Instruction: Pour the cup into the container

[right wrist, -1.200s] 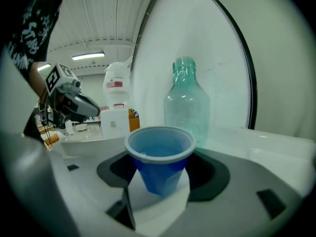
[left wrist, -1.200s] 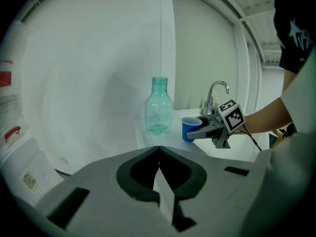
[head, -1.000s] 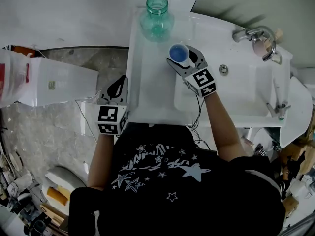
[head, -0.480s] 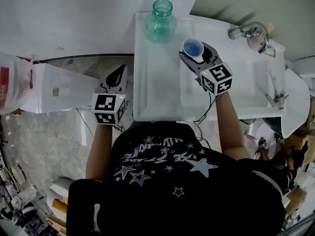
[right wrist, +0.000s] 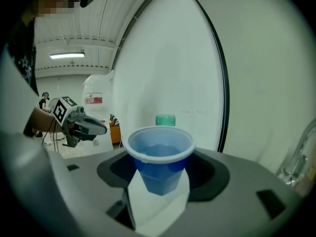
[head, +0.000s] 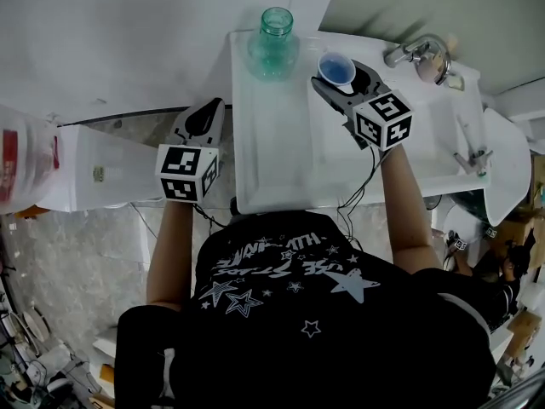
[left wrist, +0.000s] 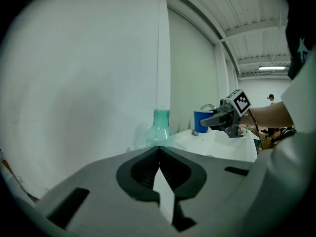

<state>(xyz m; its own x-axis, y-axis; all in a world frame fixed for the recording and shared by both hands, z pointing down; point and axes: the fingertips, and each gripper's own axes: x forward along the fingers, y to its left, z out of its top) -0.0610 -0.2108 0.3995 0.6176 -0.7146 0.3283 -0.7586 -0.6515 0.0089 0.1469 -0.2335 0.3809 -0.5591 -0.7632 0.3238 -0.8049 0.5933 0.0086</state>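
My right gripper is shut on a blue plastic cup, held upright over the white counter, to the right of the bottle and apart from it. The cup holds clear liquid and sits between the jaws of the right gripper. The container is a green clear bottle with an open neck, standing at the counter's back edge; its top shows behind the cup. My left gripper hangs shut and empty off the counter's left edge. From the left gripper, the bottle and cup stand ahead.
A sink basin with a chrome faucet lies to the right of the cup. A white box sits lower down on the left. A wall runs behind the counter.
My right gripper has carried the cup back and to the right, now nearly level with the bottle. The left gripper has risen slightly along the counter's left edge.
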